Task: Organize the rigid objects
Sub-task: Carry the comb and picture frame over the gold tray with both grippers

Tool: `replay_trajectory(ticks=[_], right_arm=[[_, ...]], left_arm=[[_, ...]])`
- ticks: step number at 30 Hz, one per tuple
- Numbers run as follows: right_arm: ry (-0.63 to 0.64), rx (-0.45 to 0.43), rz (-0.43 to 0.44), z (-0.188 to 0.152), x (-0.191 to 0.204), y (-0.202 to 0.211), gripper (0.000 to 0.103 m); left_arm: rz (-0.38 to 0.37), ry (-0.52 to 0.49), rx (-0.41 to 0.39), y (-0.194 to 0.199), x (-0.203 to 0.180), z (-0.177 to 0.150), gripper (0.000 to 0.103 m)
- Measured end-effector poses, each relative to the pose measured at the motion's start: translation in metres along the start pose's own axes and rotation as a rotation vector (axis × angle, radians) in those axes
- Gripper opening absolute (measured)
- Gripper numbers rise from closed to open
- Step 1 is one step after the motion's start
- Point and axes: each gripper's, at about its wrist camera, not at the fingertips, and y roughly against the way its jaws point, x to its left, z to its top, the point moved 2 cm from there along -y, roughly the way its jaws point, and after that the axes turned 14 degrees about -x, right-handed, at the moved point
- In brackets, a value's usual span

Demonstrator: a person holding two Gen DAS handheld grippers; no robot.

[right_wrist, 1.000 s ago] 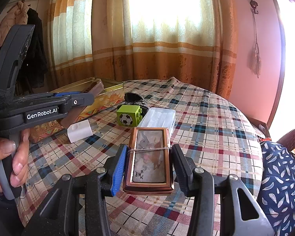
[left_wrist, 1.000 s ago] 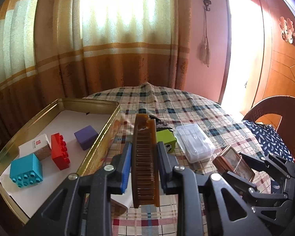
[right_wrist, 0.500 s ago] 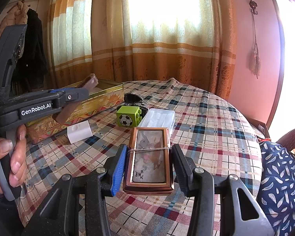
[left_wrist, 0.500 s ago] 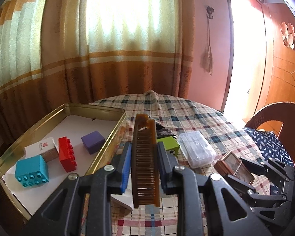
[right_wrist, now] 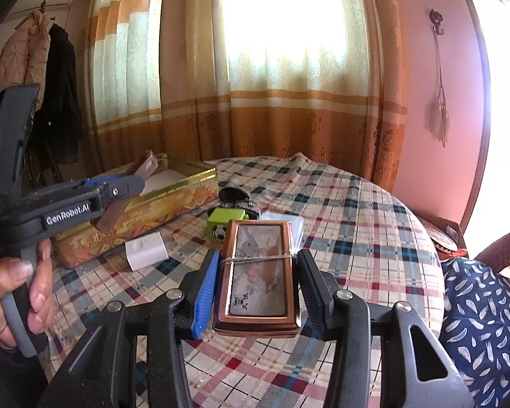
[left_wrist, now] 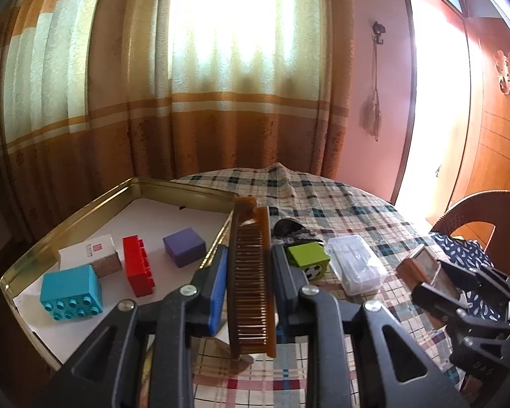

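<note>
My left gripper [left_wrist: 250, 258] is shut on a brown comb [left_wrist: 251, 282] and holds it in the air beside the right rim of the gold tin [left_wrist: 68, 224]. The tin holds a teal brick [left_wrist: 72, 292], a red brick [left_wrist: 137, 270], a purple cube [left_wrist: 184, 247] and a white box [left_wrist: 91, 255]. My right gripper [right_wrist: 258, 272] is shut on a copper-framed picture [right_wrist: 259, 272] and holds it above the checked tablecloth. The left gripper with the comb also shows in the right wrist view [right_wrist: 119, 187], above the tin [right_wrist: 159, 204].
A green football cube [left_wrist: 307, 258], a clear plastic case [left_wrist: 357, 268] and a dark object [left_wrist: 289, 227] lie on the table right of the tin. A white block [right_wrist: 146, 251] sits by the tin's side. A wicker chair [left_wrist: 476, 217] stands at the right.
My left gripper has risen with the comb and shifted towards the tin. My right gripper has lifted the framed picture a little off the table.
</note>
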Motion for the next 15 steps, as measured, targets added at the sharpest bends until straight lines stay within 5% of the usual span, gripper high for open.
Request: replay_trajectory(ticks=[15], right_arm=[[-0.002,-0.021,0.049,0.019,0.016,-0.009,0.049]], left_arm=[[0.046,-0.033,-0.039,0.01,0.012,0.004,0.024]])
